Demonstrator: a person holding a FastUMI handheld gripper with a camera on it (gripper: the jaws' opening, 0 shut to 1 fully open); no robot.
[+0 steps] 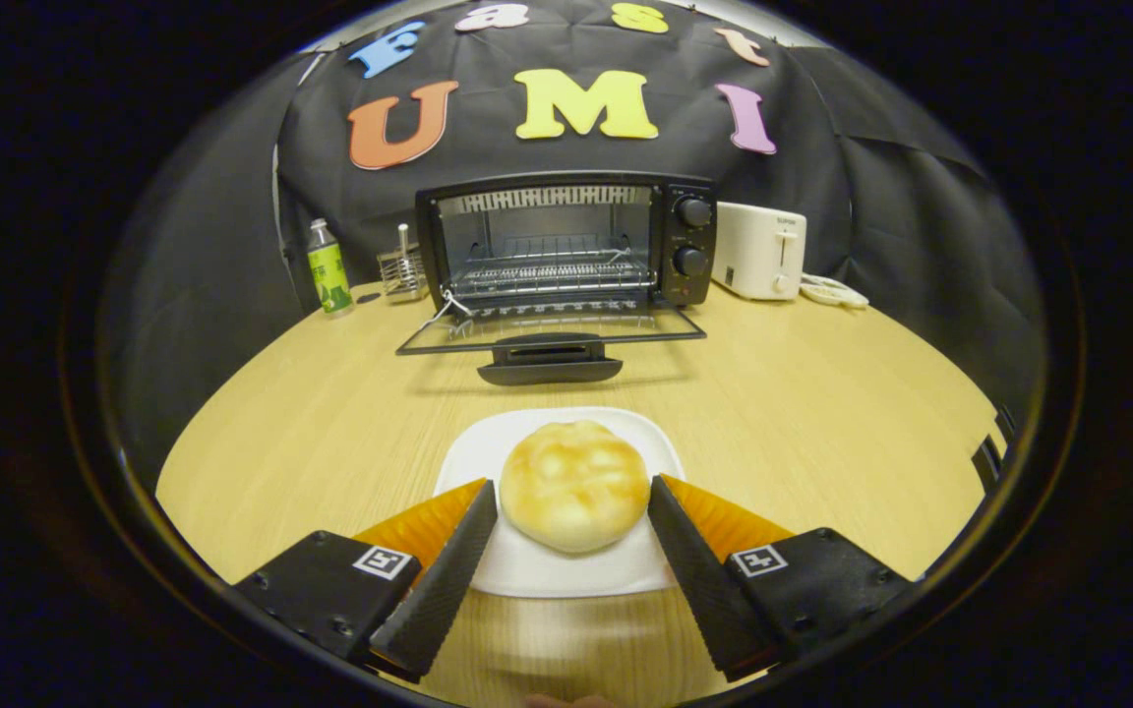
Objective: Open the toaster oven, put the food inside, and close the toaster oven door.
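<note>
A: Gripper view first. What are the fingers at?
B: The gripper point(573, 497) is spread wide, a finger on each side of the bun point(574, 483). Whether the fingers touch it, I cannot tell.
A: And the bun itself?
B: It sits on a white plate point(469, 462) on the tabletop point(822, 413), between the fingers.
A: The toaster oven?
B: The toaster oven point(566, 241) stands beyond the plate, its door point(549, 329) folded down flat toward the bun, wire rack point(552, 275) showing inside.
A: Anything beside it?
B: A white toaster point(759, 251) to one side, a green bottle point(328, 267) to the other.
</note>
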